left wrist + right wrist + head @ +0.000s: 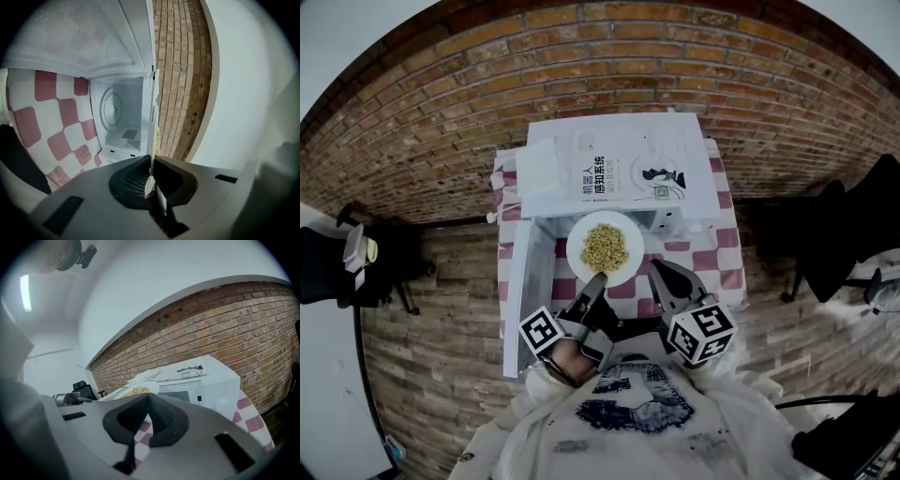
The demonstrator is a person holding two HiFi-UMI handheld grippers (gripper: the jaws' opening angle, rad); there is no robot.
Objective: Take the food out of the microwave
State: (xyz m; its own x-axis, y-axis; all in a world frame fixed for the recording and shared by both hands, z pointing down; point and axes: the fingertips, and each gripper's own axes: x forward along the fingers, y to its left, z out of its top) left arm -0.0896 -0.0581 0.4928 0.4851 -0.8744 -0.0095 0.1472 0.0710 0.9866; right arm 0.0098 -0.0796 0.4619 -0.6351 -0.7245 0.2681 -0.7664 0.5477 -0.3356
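Note:
A white plate (581, 265) heaped with yellowish food (606, 246) hangs in front of the white microwave (619, 169). My left gripper (598, 281) is shut on the plate's near rim. In the left gripper view that rim (151, 171) shows edge-on as a thin white line between the pads. Beyond it the microwave's cavity (119, 117) stands bare, with only its turntable inside. My right gripper (661, 277) sits just right of the plate, shut and holding nothing. From the right gripper view (149, 399) the food (136, 391) shows over the jaws, left of the microwave (201, 380).
The microwave's door (528, 281) swings out to the left toward me. The table wears a red and white checked cloth (722, 262). Papers (628, 173) lie on the microwave's top. A brick wall and floor surround the table; dark chairs (834, 244) stand at both sides.

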